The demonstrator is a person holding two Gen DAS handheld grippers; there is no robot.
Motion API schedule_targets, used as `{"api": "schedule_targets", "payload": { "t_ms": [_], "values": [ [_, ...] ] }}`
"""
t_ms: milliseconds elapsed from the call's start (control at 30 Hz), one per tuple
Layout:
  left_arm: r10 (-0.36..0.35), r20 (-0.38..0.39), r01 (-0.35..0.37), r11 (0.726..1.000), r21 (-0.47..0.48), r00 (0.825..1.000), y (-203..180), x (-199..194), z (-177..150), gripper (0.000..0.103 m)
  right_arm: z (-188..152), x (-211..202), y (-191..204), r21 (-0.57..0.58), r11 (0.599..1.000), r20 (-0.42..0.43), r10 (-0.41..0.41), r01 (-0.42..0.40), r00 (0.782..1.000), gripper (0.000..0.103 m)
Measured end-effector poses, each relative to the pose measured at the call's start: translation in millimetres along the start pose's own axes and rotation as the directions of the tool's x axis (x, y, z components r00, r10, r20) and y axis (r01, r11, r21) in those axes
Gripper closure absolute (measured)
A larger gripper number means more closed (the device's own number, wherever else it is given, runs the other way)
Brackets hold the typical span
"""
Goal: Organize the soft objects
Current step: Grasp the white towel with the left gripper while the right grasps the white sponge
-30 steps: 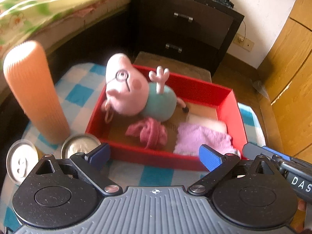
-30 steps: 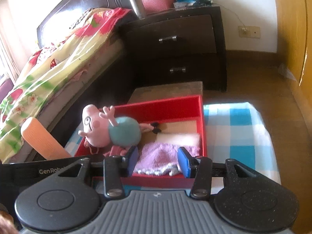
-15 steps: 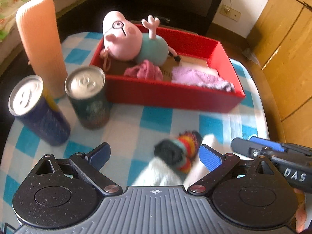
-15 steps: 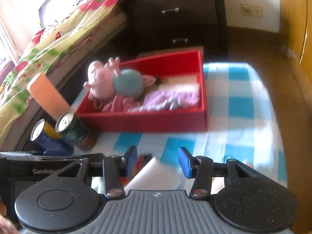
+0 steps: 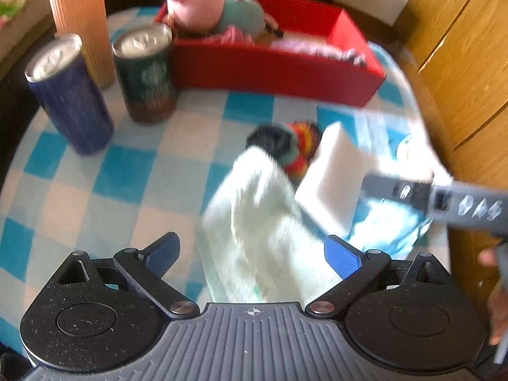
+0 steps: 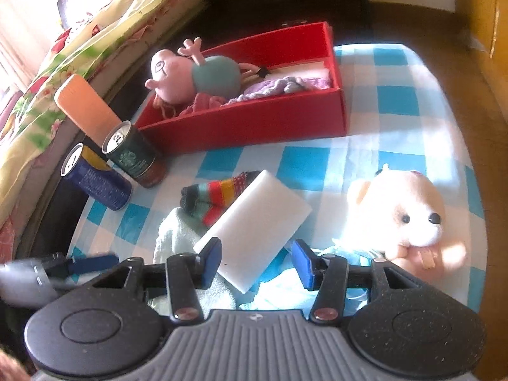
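Observation:
A white sponge block (image 6: 260, 222) lies tilted on a pale towel (image 6: 177, 238), beside a striped sock (image 6: 219, 195). My right gripper (image 6: 257, 262) hangs over the sponge's near end. Its jaws are opening, with the sponge between them and a gap at the right pad. My left gripper (image 5: 252, 252) is open above the pale towel (image 5: 260, 222) and touches nothing. In that view the sponge (image 5: 336, 177) and sock (image 5: 295, 146) lie just beyond it. The red box (image 6: 254, 117) holds a pig plush (image 6: 190, 76) and purple cloths. A cream bear plush (image 6: 406, 212) lies at the right.
Two drink cans (image 6: 133, 155) (image 6: 95, 181) and an orange ribbed cylinder (image 6: 85, 108) stand left of the box. A light blue cloth (image 6: 285, 285) lies under the sponge's near end. A bed runs along the left and wooden cupboards (image 5: 460, 63) along the right.
Both grippers have tilted down and drawn back from the red box toward the near table. Sponge, sock, towel and bear have come into view. The right gripper's jaws stand wider.

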State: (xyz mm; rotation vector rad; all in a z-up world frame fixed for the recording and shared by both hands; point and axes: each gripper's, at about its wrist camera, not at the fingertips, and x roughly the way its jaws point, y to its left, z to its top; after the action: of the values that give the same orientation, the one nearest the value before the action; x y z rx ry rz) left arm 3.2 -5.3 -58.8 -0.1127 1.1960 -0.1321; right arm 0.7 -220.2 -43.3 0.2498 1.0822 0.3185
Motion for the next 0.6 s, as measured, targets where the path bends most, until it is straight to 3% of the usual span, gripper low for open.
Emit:
{"api": "schedule_targets", "payload": {
  "t_ms": [267, 367, 467, 600],
  "values": [
    [0.032, -0.056, -0.034, 0.999, -0.027, 0.998, -13.7, 28.1, -4.7, 0.01, 5.2, 11.9, 6.5, 0.012, 1.0, -0.037, 0.001, 0.0, 0.999, 0.061],
    [0.049, -0.085, -0.049, 0.999, 0.009, 0.995, -21.0, 38.1, -9.4, 0.011, 7.7, 25.0, 7.1, 0.027, 1.0, -0.074, -0.003, 0.005, 0.997, 0.056],
    [0.079, -0.084, -0.075, 0.996, 0.053, 0.993, -20.8, 37.7, -13.0, 0.023, 11.8, 39.1, 8.3, 0.047, 0.999, -0.129, -0.016, 0.022, 0.991, 0.054],
    [0.059, -0.061, -0.057, 0.998, 0.04, 0.996, -3.8, 28.0, -18.7, 0.043, 17.4, 51.5, 10.0, 0.072, 0.996, -0.178, -0.041, 0.055, 0.983, 0.047]
  ]
}}
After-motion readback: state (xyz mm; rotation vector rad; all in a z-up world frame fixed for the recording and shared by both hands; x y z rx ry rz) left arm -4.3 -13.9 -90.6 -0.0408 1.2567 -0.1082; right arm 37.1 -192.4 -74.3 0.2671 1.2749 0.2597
